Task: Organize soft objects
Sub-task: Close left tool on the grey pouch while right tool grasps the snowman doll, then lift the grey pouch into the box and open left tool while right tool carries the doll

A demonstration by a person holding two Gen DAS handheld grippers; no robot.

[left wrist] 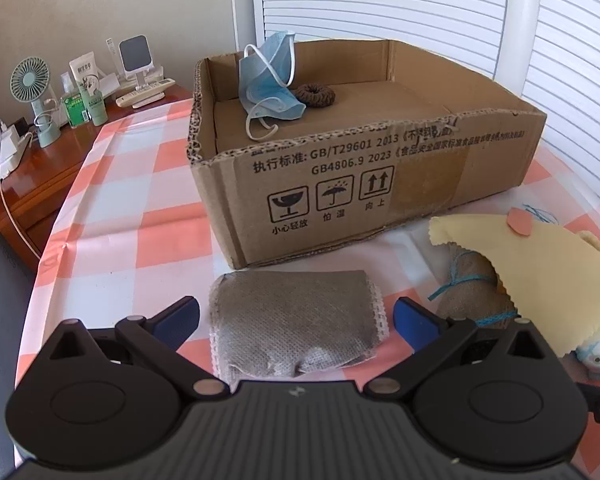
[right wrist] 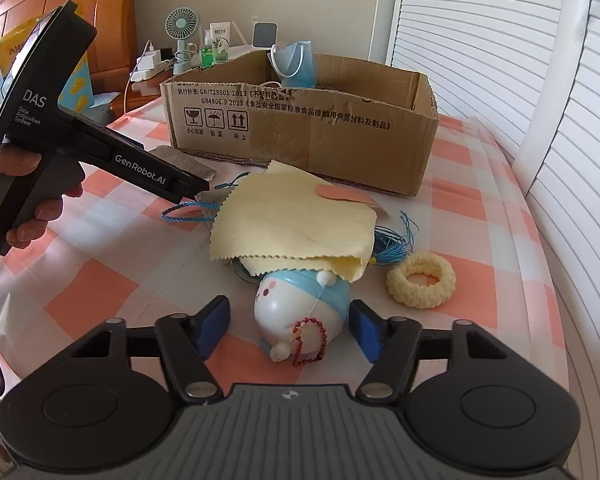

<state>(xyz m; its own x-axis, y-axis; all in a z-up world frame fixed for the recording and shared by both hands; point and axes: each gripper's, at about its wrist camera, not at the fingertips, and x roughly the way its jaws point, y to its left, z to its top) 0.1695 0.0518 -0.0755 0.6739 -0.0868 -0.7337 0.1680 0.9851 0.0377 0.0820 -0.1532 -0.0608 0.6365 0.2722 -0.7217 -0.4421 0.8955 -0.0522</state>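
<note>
Wide-spread left gripper (left wrist: 296, 316) fingers flanking grey pouch (left wrist: 296, 320); right gripper (right wrist: 290, 326), equally wide, straddling doll (right wrist: 300, 308).

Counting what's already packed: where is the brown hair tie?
Left wrist view: the brown hair tie lies inside the cardboard box, on its floor beside the blue face mask.

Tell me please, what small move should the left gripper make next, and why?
Probably close the left gripper on the grey fabric pouch. Its jaws are open on either side of the pouch, which lies on the checked cloth outside the cardboard box.
</note>
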